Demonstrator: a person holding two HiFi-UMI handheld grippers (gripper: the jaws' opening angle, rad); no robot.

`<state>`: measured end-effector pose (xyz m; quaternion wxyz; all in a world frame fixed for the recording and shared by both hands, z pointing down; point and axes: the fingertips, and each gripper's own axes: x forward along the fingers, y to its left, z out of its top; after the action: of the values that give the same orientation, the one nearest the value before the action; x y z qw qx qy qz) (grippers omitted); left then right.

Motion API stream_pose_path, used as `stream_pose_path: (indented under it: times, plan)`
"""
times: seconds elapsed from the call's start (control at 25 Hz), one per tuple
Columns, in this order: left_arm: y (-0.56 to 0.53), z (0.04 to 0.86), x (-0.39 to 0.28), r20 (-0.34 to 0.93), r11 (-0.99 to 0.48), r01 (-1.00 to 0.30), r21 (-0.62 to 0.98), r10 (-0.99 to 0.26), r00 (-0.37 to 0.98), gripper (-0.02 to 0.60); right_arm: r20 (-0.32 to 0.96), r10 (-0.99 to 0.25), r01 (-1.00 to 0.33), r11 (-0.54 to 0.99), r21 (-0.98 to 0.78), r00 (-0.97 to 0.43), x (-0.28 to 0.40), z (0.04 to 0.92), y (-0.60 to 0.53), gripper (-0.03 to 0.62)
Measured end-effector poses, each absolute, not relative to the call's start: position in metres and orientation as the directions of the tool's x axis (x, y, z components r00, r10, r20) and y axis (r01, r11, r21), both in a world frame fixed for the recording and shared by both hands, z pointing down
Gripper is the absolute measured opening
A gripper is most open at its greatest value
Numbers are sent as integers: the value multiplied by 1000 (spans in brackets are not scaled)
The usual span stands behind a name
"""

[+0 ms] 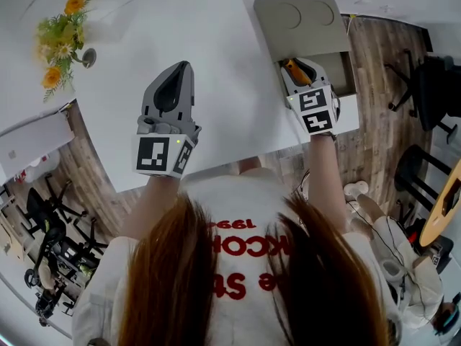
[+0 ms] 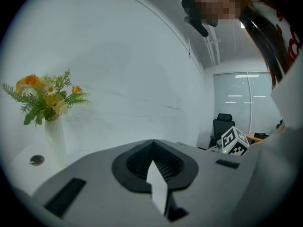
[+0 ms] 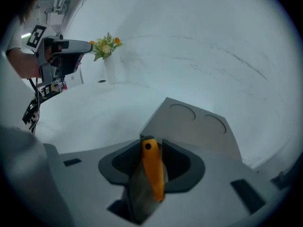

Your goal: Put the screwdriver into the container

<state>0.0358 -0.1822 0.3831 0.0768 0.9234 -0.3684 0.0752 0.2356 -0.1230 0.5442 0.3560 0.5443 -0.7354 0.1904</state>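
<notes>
Here, right gripper (image 3: 152, 142): the jaws are closed on the orange handle of the screwdriver (image 3: 154, 174), which is gripped between the pads and fills the narrow gap.
Screwdriver: it is held upright along the jaws, directly over the open mouth of the container (image 1: 342, 71); only the handle is seen, and the shaft is hidden by the gripper.
Container: a shallow grey box, set at the near right corner of the white table (image 1: 216, 49).
Lid (image 1: 299, 20): it is folded back beyond the container, lying flat on the table, with two round recesses shown in its surface.
Left gripper (image 2: 154, 174): the jaws are pressed together with nothing between them; it is held above the table to the left of the container, well apart from it.
Vase of flowers (image 1: 61, 34): yellow and orange blooms are seen far to the left of the container, at the table's far left edge.
Floor (image 1: 374, 121): wood planks are visible to the right of the container, past the table edge.
Office chairs (image 1: 425, 85): dark seats are placed on that floor, further right of the container.
</notes>
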Motion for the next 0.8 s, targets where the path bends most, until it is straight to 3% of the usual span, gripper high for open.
stream_pose_path:
  times: [0.2,0.4,0.8]
  plan:
    - [-183,378,30,176,-711,-698,84,-679,713,6,642,-741,-960,277,27,-196,230,517,-127,145]
    - [-188,368,33,142,-706,-704,81,-691,709,6,502,-846,-974,224,25,-181,240,468,-141,20]
    - [-196,326,34,12,-683,-728,60,-729,685,6,152,-979,-989,144,21,-139,248,350,-141,5]
